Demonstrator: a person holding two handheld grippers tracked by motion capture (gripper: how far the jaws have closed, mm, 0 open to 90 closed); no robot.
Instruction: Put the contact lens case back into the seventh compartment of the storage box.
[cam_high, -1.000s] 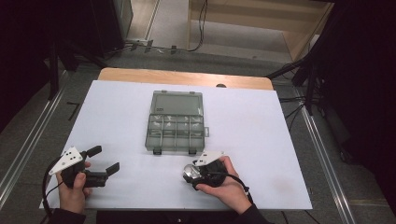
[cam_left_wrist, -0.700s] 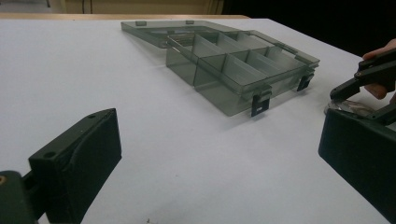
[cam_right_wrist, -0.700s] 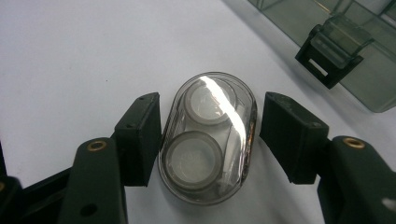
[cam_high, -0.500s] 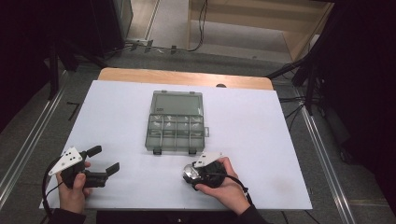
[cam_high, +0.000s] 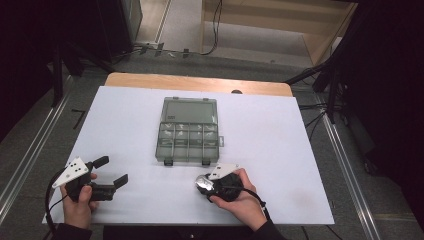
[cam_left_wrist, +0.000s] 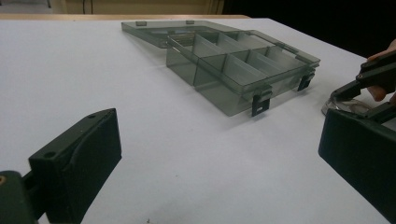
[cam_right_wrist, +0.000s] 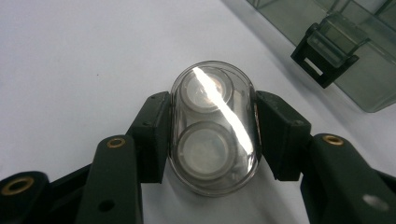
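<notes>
A dark room with rails on the floor surrounds a wooden worktop (cam_high: 200, 82) covered by a white sheet; no brand, label or writing can be read on anything here. The right tongs (cam_right_wrist: 212, 135) lie low at the near edge, right of centre, the person's hand wrapped around the body from behind, pointing left; their jaws have just been closing, and now the pads sit against both long sides of a clear oval capsule (cam_right_wrist: 213, 140), clamped on it. The capsule is glossy and see-through, with two round pale discs inside, one behind the other; it rests on the sheet just near of the box's front latch. The smoky grey compartment box (cam_high: 189, 131) stands mid-worktop with its lid laid open on the far side. The left tongs (cam_high: 112, 172) rest at the near left, held level in a fist, jaws wide apart with nothing between them.
</notes>
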